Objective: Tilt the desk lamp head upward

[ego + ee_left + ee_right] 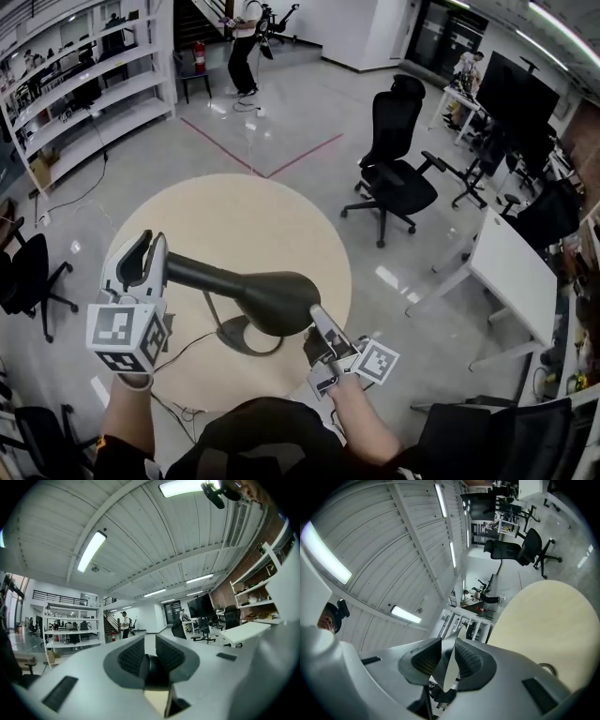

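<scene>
Pale wood is what you are looking down on: a round table point(234, 211) on a glossy grey floor point(281, 122), with a black office chair point(398, 169) and a white desk point(511, 272) well apart from it to your right. The black desk lamp stands near the table's edge closest to you, its ring base point(236, 337) flat on the top and a cable point(183, 349) trailing off toward you. Its lamp head point(272, 298) stretches across in front of you, narrow end at your left, wide end at your right.

Your left gripper point(153, 247) is clamped on the narrow end; its own view shows the dark rounded neck point(151, 666) pinched between the ribbed pads. Your right gripper point(317, 317) is closed on the wide end, and its view shows the thin rim point(448, 670) of the shade nipped between the jaws, with the table point(543, 625) beyond.
</scene>
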`<state>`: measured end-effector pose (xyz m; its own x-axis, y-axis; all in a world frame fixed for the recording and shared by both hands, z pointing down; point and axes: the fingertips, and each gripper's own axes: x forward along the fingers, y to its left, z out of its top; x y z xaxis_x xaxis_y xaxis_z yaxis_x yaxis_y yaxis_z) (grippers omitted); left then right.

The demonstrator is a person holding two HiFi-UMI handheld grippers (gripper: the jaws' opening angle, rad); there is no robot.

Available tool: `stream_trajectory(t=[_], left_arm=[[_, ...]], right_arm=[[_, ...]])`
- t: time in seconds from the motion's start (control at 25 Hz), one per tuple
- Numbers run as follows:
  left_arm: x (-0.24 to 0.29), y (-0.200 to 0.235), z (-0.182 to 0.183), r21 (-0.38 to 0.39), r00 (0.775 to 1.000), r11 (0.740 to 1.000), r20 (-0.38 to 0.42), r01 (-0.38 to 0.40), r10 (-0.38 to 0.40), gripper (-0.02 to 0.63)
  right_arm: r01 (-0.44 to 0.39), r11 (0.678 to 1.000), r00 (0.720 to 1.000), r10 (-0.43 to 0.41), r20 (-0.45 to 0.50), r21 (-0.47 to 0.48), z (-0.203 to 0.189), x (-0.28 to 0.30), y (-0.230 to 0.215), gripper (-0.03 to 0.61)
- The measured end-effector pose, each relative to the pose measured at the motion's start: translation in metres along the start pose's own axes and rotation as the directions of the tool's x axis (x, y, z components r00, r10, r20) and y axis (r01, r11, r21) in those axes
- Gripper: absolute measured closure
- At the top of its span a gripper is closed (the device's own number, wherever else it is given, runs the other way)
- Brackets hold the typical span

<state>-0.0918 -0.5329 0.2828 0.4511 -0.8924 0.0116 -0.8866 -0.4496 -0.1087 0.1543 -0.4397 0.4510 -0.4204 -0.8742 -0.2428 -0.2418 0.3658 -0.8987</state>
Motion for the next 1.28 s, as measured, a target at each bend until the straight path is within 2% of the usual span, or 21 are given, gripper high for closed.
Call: stream_trajectory(t=[0.32,0.56,0.72,1.0,1.28], left_arm=[[-0.002,0.010,-0.022,-0.053,1.000,0.998,-0.025,0.018,-0.020,0.502],[-0.003,0.018,-0.045,-0.116,0.997,0.992,-0.055,0.047,-0.053,0.534],[-0.005,0.016,-0.055,-0.146,0.995,0.987,-0.065,0.063,-0.073,0.564],[-0.004,0.024,-0.077,-0.172,0.988,0.982,-0.123,0.075,-0.097,0.566],[0.001,0.023,-0.099,-0.197,0.975,0.974,-0.168,0.112,-0.146,0.566]], right_arm=[[-0.038,0.986,0.999,0.036,-0.017,-0.161,0.036,-0.001,0.056,0.482],[-0.082,0.956,0.996,0.070,-0.051,-0.280,0.051,0.014,0.115,0.482],[-0.105,0.925,0.993,0.080,-0.082,-0.366,0.055,0.024,0.153,0.482],[-0.156,0.855,0.984,0.093,-0.149,-0.494,0.049,0.051,0.209,0.482],[-0.201,0.776,0.969,0.070,-0.235,-0.598,0.035,0.088,0.254,0.482]])
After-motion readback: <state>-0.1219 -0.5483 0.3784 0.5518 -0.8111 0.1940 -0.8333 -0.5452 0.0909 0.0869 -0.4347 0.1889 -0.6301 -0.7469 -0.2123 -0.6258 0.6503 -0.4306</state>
